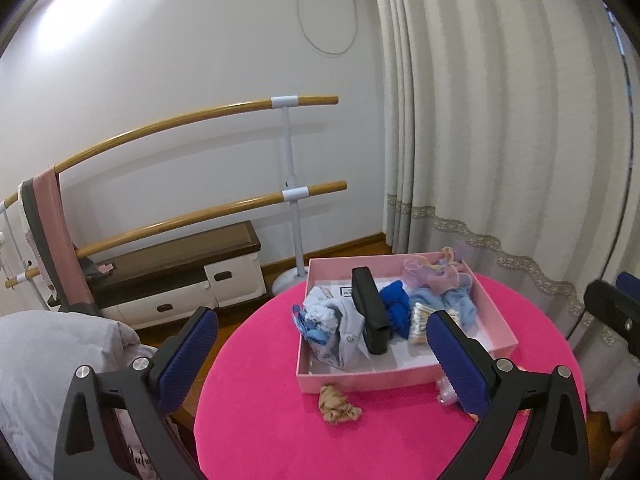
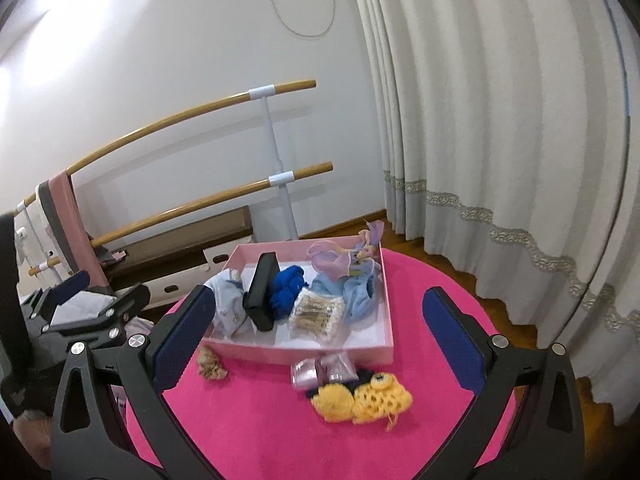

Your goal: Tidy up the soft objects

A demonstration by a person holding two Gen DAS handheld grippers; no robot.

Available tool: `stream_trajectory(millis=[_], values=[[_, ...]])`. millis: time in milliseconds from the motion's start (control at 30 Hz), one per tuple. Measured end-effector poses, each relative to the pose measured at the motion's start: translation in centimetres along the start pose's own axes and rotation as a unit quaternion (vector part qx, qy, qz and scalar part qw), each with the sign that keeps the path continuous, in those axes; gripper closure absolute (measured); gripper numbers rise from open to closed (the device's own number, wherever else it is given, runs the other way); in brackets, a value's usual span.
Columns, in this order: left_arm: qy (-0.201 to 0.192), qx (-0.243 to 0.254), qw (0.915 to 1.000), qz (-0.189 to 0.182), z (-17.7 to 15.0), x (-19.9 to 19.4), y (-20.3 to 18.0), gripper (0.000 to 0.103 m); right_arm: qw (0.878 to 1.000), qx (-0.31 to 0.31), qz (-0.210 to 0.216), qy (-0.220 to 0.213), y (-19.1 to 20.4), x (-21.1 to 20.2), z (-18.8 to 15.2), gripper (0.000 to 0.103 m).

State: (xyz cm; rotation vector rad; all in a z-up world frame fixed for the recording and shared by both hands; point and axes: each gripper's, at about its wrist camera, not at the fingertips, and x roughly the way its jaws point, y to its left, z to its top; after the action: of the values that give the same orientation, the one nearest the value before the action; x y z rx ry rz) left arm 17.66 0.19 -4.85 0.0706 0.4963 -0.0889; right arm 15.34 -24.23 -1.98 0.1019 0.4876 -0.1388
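Observation:
A pink open box sits on the round pink table. It holds a black case, a blue yarn bundle, pale blue cloths, a clear packet and a lilac doll. In front of the box lie a beige scrunchie, a pink ribbon roll in plastic and a yellow crochet piece. My left gripper is open and empty above the near table. My right gripper is open and empty.
A ballet barre with a pink and grey cloth stands by the wall over a low bench with drawers. Cream curtains hang on the right. A grey pillow lies at the left.

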Motion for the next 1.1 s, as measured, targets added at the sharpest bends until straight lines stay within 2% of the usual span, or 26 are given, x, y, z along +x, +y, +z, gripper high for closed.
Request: stream_trajectory(millis=[200,367,1100], values=[[-0.003,-0.008,1.0,-0.004,-1.6,-3.5,0.1,0.0,1.0,-0.01,-0.019,-0.011,-0.3,-3.3,-2.3,0.0],[-0.001,-0.011,0.9999,-0.001,-3.0,-5.8,0.0,0.0,1.0,-0.006,-0.022,-0.004,-0.7,-4.5,-3.9,0.0],[0.009,-0.039,0.999,0.017,-7.3,-13.4,2.3,0.0,0.999,-0.038,-0.015,-0.017,2.1,-8.0,-5.4,0.0]])
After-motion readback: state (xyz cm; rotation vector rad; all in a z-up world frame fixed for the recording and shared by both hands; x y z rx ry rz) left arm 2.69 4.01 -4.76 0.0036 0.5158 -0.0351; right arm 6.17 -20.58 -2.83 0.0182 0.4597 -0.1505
